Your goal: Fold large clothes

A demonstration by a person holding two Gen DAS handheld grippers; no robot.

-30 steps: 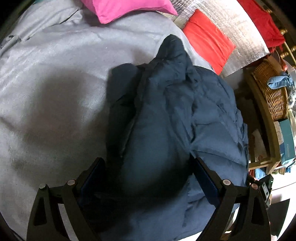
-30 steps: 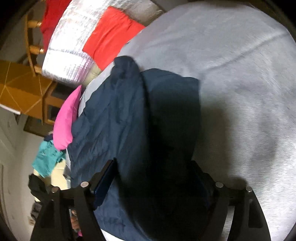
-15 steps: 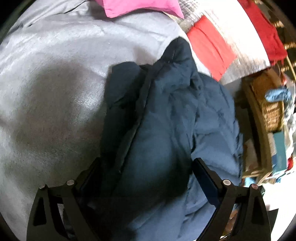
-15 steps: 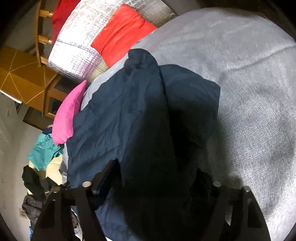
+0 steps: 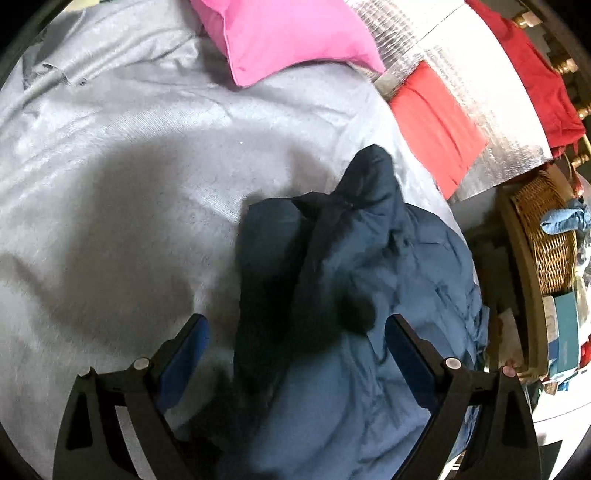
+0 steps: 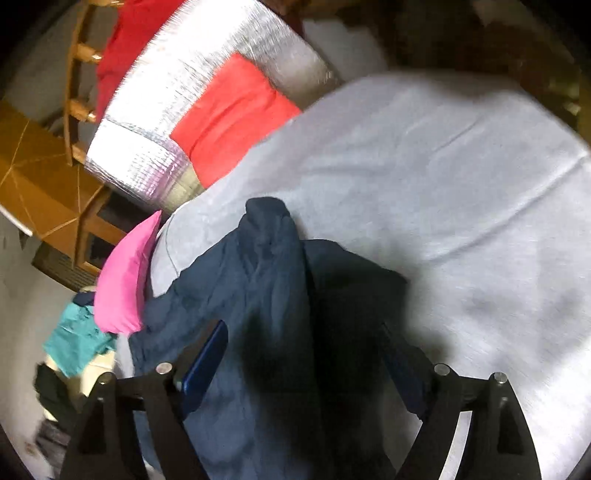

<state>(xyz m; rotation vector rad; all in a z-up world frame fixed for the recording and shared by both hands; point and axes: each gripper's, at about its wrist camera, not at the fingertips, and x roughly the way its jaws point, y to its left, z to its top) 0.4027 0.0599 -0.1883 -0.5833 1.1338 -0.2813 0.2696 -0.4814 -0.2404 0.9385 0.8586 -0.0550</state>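
On the grey bed (image 5: pixel 122 155) in front of you lies one navy padded jacket (image 5: pixel 369 295), bunched lengthwise with a collar or hood peak pointing away from you. You can count one pink pillow (image 5: pixel 291 33), one red cushion (image 5: pixel 436 122), one silver quilted sheet (image 5: pixel 495 122) and one wicker basket (image 5: pixel 546 236) off the bed's right side. Your left claw (image 5: pixel 295 343) stands wide, pads clear of the cloth; the jacket's dark folded edge runs up between its jaws, with bare bed under the left pad. Your right claw (image 6: pixel 303 350) is opening, jaws spread wide, and the jacket lies between and beneath them, neither pad visibly pressing on the fabric.
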